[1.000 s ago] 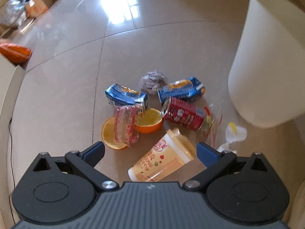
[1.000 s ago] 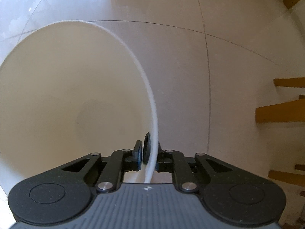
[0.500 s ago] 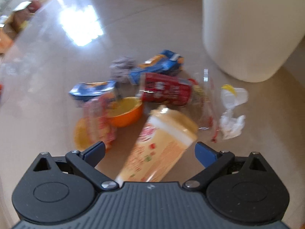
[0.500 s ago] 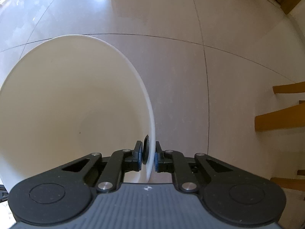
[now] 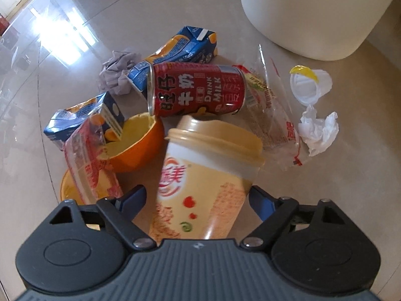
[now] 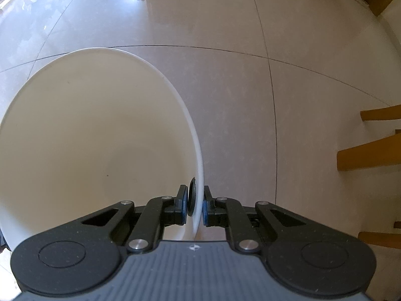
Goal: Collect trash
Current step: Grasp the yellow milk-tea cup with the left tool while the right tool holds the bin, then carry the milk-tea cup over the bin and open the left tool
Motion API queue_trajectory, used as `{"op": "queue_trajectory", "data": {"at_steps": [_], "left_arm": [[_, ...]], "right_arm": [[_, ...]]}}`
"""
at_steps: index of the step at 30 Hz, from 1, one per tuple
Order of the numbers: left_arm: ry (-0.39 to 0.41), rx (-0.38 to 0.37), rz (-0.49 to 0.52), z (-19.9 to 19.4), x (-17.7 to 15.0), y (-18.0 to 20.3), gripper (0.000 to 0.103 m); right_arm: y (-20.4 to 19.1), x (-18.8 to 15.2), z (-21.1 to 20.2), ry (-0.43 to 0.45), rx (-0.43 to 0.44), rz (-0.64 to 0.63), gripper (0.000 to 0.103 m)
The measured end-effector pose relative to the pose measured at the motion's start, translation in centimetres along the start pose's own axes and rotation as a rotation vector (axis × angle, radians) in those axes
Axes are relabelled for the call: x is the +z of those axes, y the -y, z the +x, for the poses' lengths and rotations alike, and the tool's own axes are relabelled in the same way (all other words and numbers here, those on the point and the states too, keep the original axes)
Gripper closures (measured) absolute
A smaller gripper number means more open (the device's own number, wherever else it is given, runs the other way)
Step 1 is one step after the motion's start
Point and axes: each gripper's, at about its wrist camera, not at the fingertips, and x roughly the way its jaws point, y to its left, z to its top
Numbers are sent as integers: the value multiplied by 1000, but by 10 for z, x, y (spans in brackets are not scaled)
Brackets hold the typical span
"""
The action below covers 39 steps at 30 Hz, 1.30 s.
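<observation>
A heap of trash lies on the tiled floor in the left wrist view. Nearest is a yellow lidded drink cup (image 5: 208, 165) on its side, with a red milk can (image 5: 198, 89), two blue cartons (image 5: 180, 47) (image 5: 82, 115), orange peel halves (image 5: 140, 148) and a red-printed wrapper (image 5: 90, 165) around it. My left gripper (image 5: 196, 198) straddles the cup's lower body. Its jaws are closing, with a gap still showing at the left pad. My right gripper (image 6: 195, 205) is shut on the rim of the white bin (image 6: 100, 138), which is empty inside.
The same bin (image 5: 313, 12) stands at the far right of the pile. A clear wrapper (image 5: 270, 115), a white tissue (image 5: 318, 130), a small plastic cup (image 5: 310, 85) and a grey paper ball (image 5: 117, 72) lie about. Wooden chair legs (image 6: 371, 155) stand to the bin's right.
My left gripper came down onto the pile and rolled, so the yellow cup now sits between its narrowing fingers. My right gripper tightened on the bin's rim and barely moved.
</observation>
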Motion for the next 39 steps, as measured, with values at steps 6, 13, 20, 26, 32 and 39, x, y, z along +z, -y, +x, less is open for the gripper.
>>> {"op": "queue_trajectory", "data": {"at_steps": [6, 13, 20, 26, 32, 39], "left_arm": [[-14, -4, -52, 10, 4, -4, 23], [-10, 21, -102, 9, 10, -5, 24], [-42, 30, -176, -24, 20, -13, 24], [-51, 19, -189, -75, 37, -23, 25], [-5, 4, -150, -145, 69, -27, 25], [90, -12, -112, -232, 131, -25, 24]], "right_arm": [[1, 1, 0, 6, -2, 2, 90], [0, -2, -1, 14, -2, -6, 90], [1, -3, -2, 12, 0, -1, 90], [2, -2, -3, 12, 3, -3, 90], [4, 0, -6, 7, 24, 2, 91], [17, 6, -4, -2, 42, 60, 92]]}}
